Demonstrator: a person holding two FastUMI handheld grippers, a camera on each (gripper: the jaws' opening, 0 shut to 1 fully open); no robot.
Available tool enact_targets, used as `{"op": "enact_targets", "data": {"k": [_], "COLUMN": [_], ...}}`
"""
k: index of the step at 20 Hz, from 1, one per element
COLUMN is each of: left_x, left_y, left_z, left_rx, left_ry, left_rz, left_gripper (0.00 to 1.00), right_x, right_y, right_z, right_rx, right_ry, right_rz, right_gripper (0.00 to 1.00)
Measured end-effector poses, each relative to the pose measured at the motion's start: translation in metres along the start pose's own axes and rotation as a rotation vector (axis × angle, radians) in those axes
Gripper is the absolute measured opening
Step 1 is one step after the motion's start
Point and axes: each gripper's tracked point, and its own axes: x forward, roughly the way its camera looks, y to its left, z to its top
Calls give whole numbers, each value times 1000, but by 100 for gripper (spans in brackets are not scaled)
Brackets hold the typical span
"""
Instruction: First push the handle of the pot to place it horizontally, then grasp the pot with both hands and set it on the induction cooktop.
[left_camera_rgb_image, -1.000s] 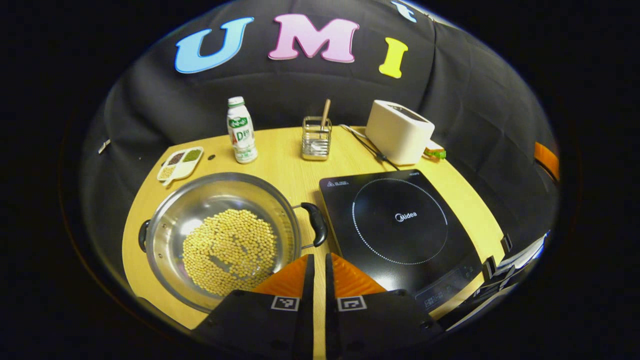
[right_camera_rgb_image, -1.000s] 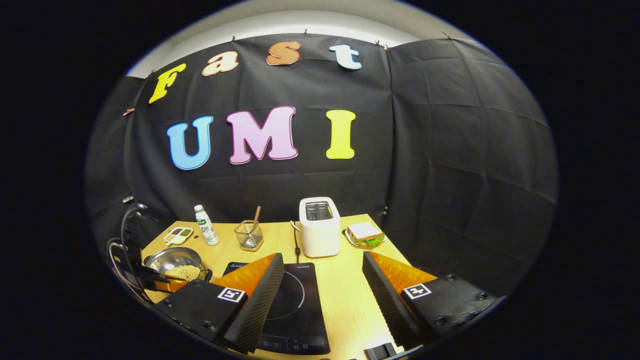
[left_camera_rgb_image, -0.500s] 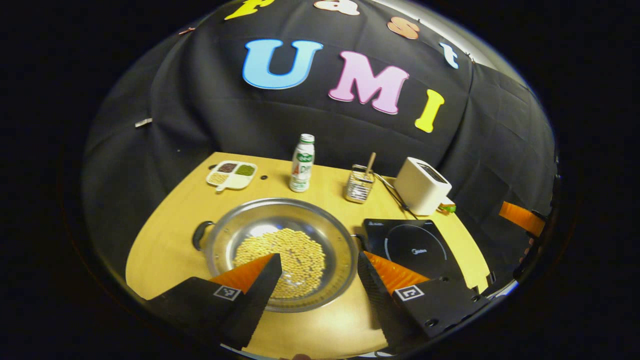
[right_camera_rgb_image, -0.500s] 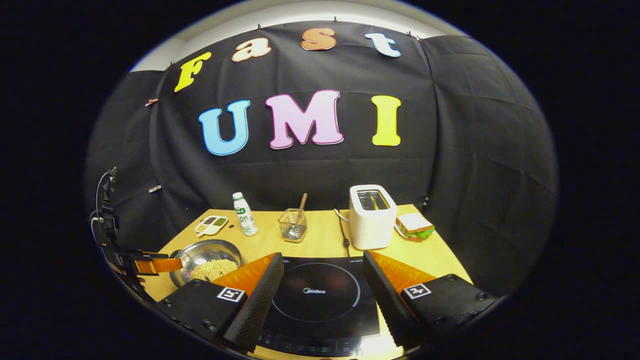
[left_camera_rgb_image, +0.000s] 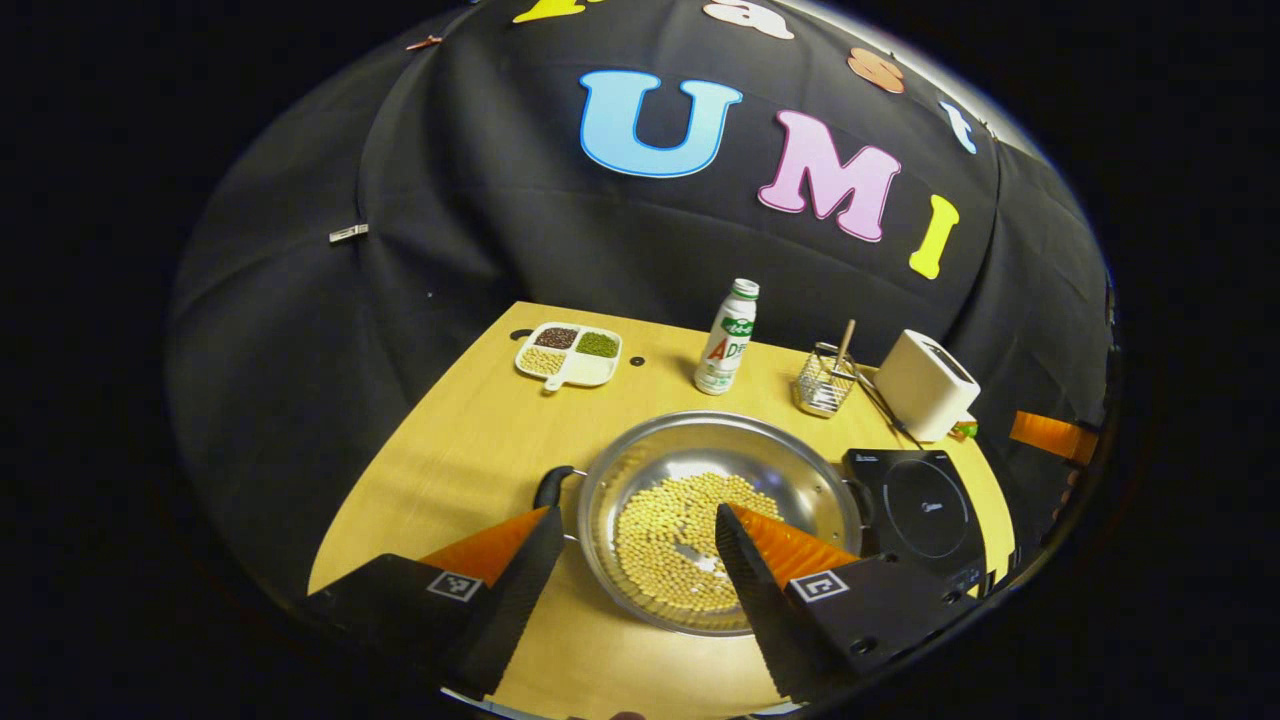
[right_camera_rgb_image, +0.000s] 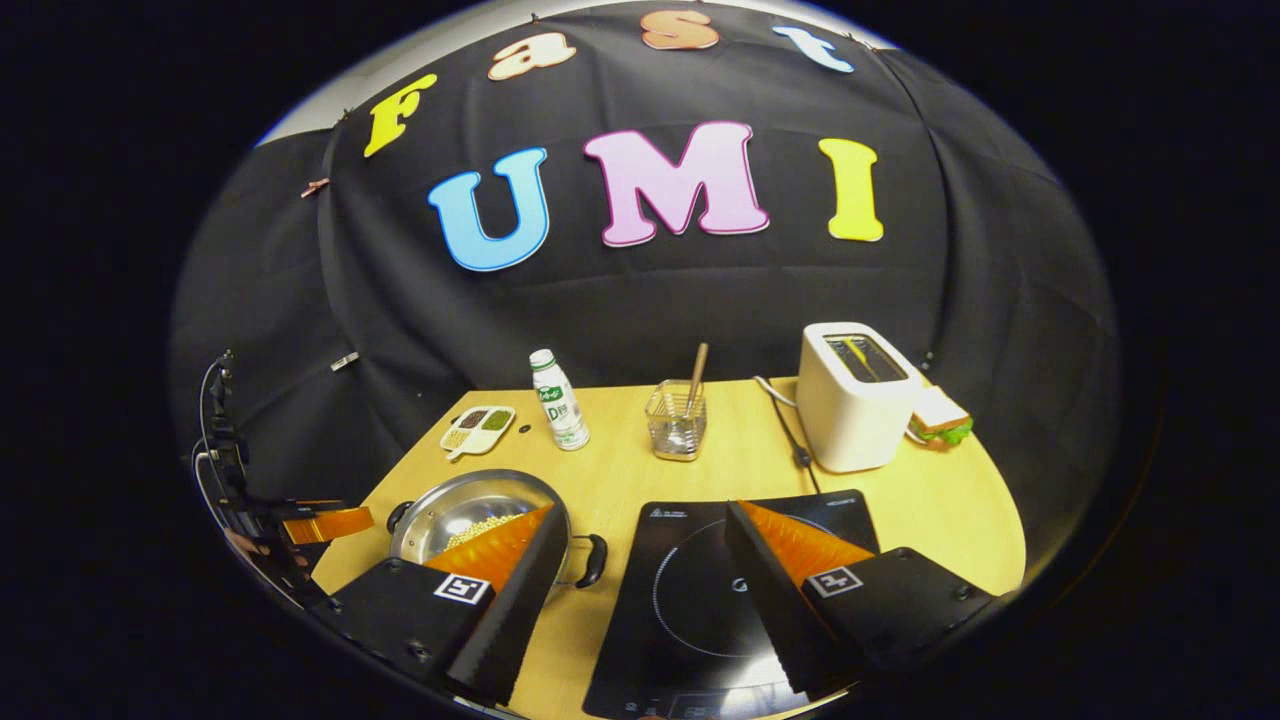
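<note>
Left gripper view: my jaws spread, lower centre, over the pot; next, grip both handles for the induction cooktop.

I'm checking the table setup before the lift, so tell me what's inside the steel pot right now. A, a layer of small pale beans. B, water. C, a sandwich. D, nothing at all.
A: in the left gripper view the pot holds a spread of small pale beans across its bottom, and it sits on the table beside the induction cooktop.
</note>
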Motion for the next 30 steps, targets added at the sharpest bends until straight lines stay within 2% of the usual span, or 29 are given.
{"op": "enact_targets", "data": {"k": [2,7,12,13,14,22,25,30], "left_x": [19,54,79,83,87,124,133,147], "left_y": [14,35,43,43,43,31,28,26], "left_z": [2,-8,-23,-25,-26,-41,-54,-61], "left_rx": [27,18,-4,-6,-6,31,39,50], "left_ry": [-4,16,52,61,67,147,192,227], "left_rz": [11,1,-20,-18,-20,-68,-89,-120], "left_gripper": [96,95,95,93,96,95,96,95], "right_x": [23,74,113,119,123,147,151,154], "right_y": [16,48,55,54,54,58,65,70], "right_z": [-14,-58,-100,-109,-114,-133,-140,-148], "right_rx": [-15,-35,-30,-26,-16,78,59,-1], "right_ry": [45,160,250,268,280,327,337,337], "right_rz": [14,70,77,75,76,78,92,65], "right_gripper": [99,99,99,99,99,99,99,97]}}
